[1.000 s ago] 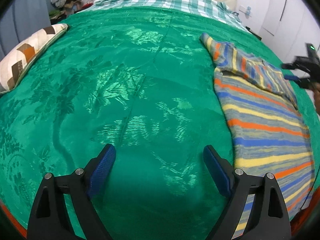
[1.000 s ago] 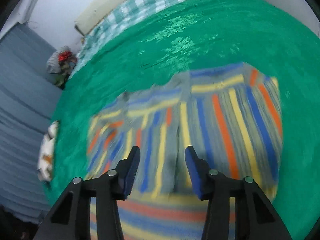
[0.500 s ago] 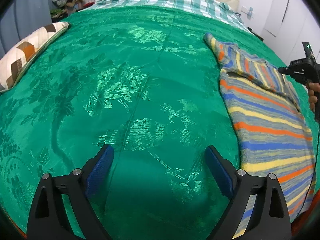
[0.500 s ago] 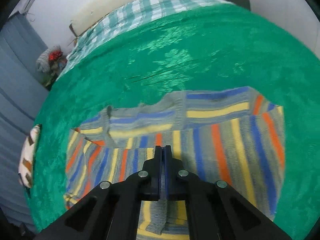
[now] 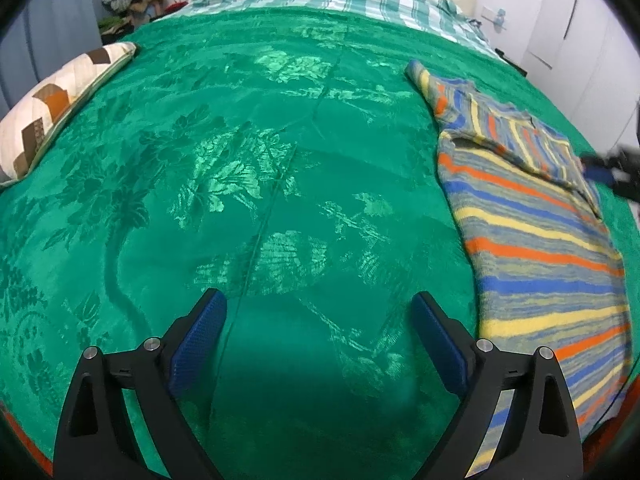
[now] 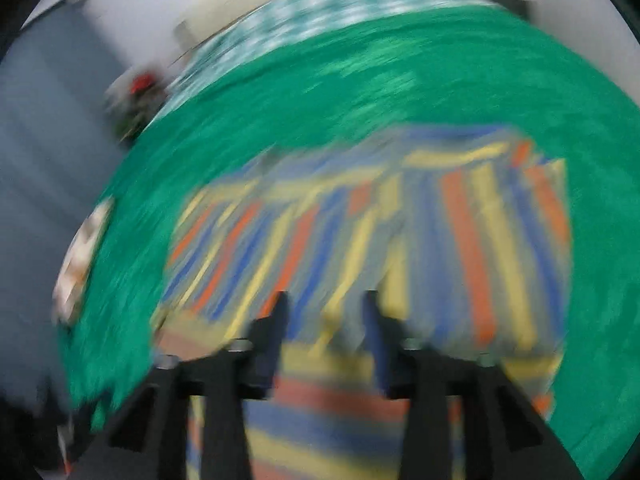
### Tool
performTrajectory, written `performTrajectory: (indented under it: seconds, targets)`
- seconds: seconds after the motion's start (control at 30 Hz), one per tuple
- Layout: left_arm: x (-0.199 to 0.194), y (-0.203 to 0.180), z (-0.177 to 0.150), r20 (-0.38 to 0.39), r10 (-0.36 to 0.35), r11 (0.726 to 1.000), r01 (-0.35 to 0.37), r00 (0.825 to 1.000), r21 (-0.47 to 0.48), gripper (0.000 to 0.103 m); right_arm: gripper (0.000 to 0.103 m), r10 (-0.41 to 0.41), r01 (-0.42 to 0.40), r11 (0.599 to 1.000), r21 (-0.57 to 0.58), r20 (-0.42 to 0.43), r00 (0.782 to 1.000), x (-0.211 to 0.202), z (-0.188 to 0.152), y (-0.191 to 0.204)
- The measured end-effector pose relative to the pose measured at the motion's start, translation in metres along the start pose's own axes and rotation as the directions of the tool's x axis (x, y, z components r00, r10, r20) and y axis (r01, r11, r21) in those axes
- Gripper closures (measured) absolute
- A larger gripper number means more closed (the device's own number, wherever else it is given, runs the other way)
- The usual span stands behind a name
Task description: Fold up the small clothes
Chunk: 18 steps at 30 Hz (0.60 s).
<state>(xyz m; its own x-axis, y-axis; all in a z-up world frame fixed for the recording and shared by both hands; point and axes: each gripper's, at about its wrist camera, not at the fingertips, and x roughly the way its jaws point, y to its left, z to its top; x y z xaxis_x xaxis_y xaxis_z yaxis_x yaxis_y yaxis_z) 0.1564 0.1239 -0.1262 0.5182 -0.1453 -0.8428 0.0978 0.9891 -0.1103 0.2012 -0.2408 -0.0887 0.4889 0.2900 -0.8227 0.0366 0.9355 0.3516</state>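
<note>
Since its jaws have just been opening from a full clench, the right gripper (image 6: 324,312) stands released, nothing between them; striped sweater (image 6: 400,248) lies flat just beyond, sleeve folded over. Left gripper (image 5: 320,340) idle, released, sweater to its right.

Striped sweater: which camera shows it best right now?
The left wrist view. There the striped sweater is sharp: it lies flat on the green bedspread, one sleeve folded across the body. The right wrist view faces it more squarely, under the right gripper, but motion blur smears its stripes and edges.
</note>
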Motion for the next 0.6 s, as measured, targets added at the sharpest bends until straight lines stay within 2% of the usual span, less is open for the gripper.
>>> performTrajectory:
  seconds: [0.07,0.17,0.23,0.33,0.4,0.47,0.53,0.6]
  targets:
    - [-0.009,0.000,0.001,-0.017,-0.016,1.000,0.015,1.000,-0.013,0.009,0.058,-0.009,0.007,0.998,-0.063,-0.039,0.999,-0.006,-0.027,0.013]
    - [-0.033,-0.006,-0.004,-0.022,-0.060,0.998,0.060,0.998,-0.017,0.009,0.058,-0.078,0.064,0.989,-0.136,-0.105,0.991,-0.024,-0.085,0.020]
    - [-0.046,-0.018,-0.012,-0.022,-0.087,0.996,0.088,0.996,0.015,0.008,0.058,-0.129,0.111,0.979,-0.173,-0.098,0.987,-0.041,-0.115,0.021]
    - [-0.051,-0.048,-0.035,-0.051,-0.116,0.986,0.122,0.992,0.110,0.007,0.056,-0.185,0.167,0.965,-0.204,-0.071,0.980,-0.066,-0.160,0.021]
    - [-0.043,-0.068,-0.048,-0.088,-0.088,0.975,0.104,0.992,0.197,0.007,0.056,-0.225,0.205,0.960,-0.190,-0.090,0.970,-0.069,-0.188,0.014]
    - [-0.029,-0.088,-0.064,-0.124,-0.010,0.955,0.046,0.992,0.292,0.007,0.056,-0.285,0.264,0.948,-0.180,-0.107,0.952,-0.067,-0.207,0.008]
    - [-0.029,-0.091,-0.066,-0.110,0.002,0.952,0.032,0.994,0.304,0.007,0.056,-0.309,0.297,0.942,-0.154,-0.057,0.949,-0.074,-0.223,0.005]
    - [-0.039,-0.083,-0.058,-0.062,-0.023,0.964,0.038,0.998,0.262,0.007,0.056,-0.360,0.357,0.924,-0.139,-0.001,0.933,-0.087,-0.227,0.006]
